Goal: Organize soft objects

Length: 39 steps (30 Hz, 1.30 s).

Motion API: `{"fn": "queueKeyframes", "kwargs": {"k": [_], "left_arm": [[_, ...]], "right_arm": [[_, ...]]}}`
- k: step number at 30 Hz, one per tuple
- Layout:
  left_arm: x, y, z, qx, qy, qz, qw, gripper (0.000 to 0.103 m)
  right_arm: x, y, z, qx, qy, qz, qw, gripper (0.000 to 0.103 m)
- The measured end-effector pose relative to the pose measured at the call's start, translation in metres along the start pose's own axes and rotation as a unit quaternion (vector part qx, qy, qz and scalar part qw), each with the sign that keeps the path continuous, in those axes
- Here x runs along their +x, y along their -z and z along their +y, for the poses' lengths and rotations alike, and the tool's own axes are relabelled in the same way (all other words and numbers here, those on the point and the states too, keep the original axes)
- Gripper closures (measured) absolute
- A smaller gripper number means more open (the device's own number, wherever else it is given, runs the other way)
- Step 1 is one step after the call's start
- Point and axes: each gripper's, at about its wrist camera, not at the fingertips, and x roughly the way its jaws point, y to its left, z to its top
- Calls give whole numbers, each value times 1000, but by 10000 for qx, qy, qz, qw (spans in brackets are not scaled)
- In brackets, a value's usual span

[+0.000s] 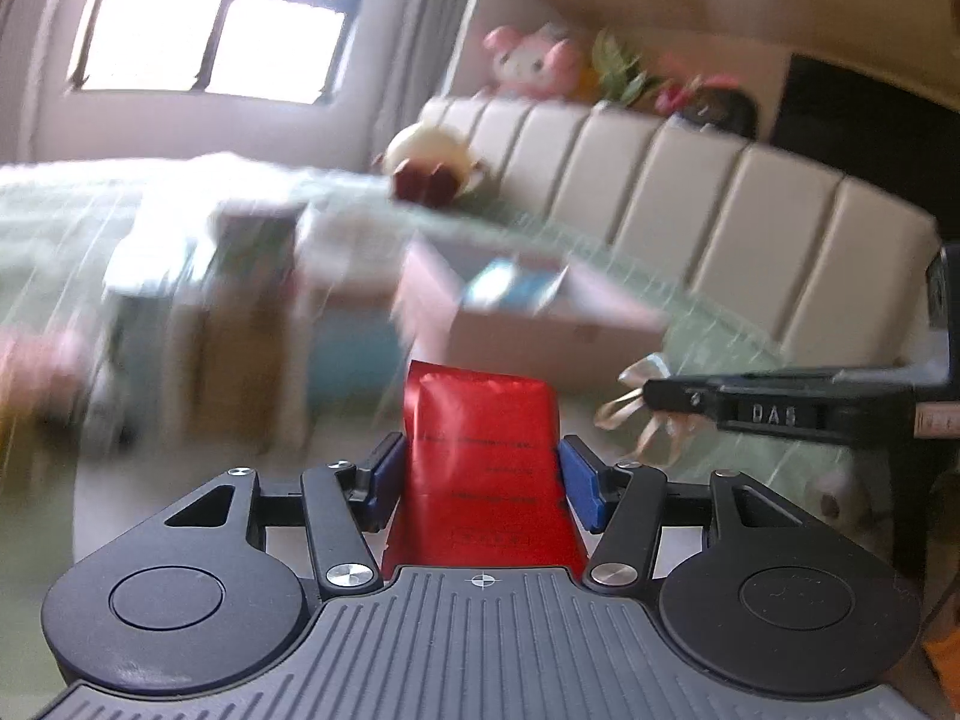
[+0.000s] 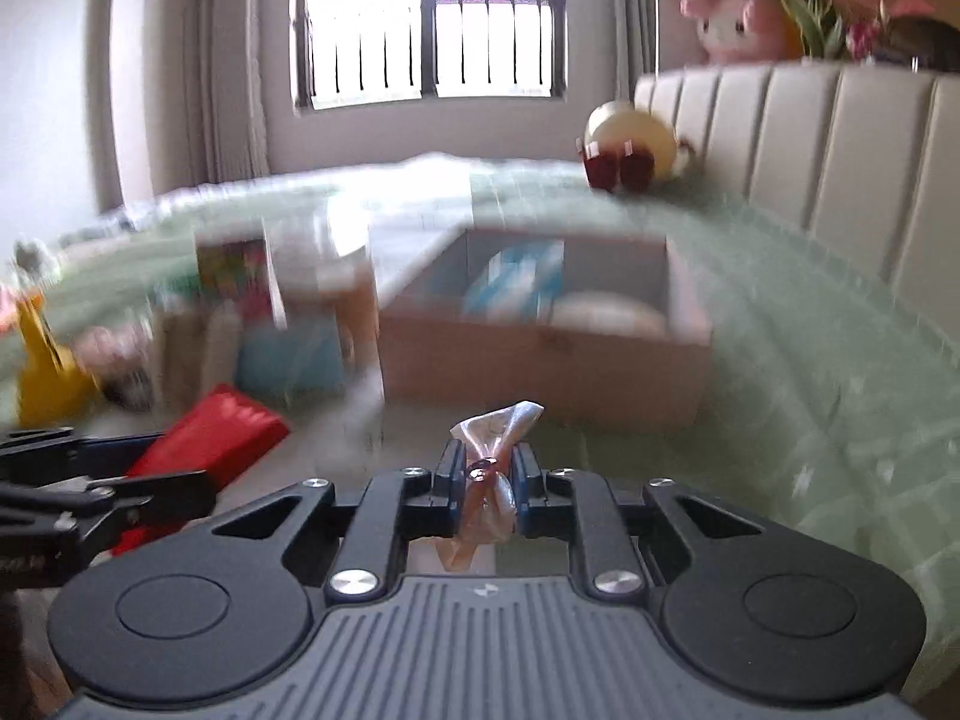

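Note:
My left gripper (image 1: 480, 468) is shut on a red foil pouch (image 1: 483, 456), held above the green bedspread; the pouch also shows in the right wrist view (image 2: 210, 438). My right gripper (image 2: 487, 480) is shut on a shiny pinkish satin ribbon bundle (image 2: 495, 438), which also shows in the left wrist view (image 1: 636, 402) at the tip of the right gripper (image 1: 654, 396). An open cardboard box (image 2: 540, 360) sits on the bed ahead, with a blue-and-white item (image 2: 516, 282) and a white round item (image 2: 606, 312) inside. The box also shows in the left wrist view (image 1: 540, 336).
Blurred packages and boxes (image 2: 264, 312) stand left of the cardboard box, with a yellow object (image 2: 42, 372) at far left. A round plush (image 2: 630, 150) lies by the padded headboard (image 2: 840, 138). A pink plush (image 2: 738, 24) sits on the ledge behind. A window (image 2: 432, 24) is beyond the bed.

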Motion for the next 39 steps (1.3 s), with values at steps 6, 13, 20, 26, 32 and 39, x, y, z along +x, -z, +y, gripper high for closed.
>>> {"fn": "queueKeyframes", "kwargs": {"k": [6, 13, 20, 26, 32, 39], "left_arm": [[51, -140, -21, 529, 347, -580, 9963, 39], [221, -204, -6, -496, 826, 911, 9912, 39], [246, -160, 8, -603, 181, 829, 9946, 40], [131, -148, 16, -134, 149, 160, 9997, 40], [-27, -113, 67, 94, -1068, -618, 9923, 40], [-150, -59, 161, -1164, -2775, -965, 9488, 40]], "right_arm": [[22, -92, -38, -146, 8, -769, 9969, 86], [75, -98, -100, 225, 321, -505, 9980, 40], [66, -54, -126, 374, 404, -328, 9979, 40], [47, -52, -100, 357, 188, -383, 9985, 40], [41, -55, -28, -24, -315, -439, 9985, 36], [44, -24, 78, -535, -959, -263, 9936, 35]]}}
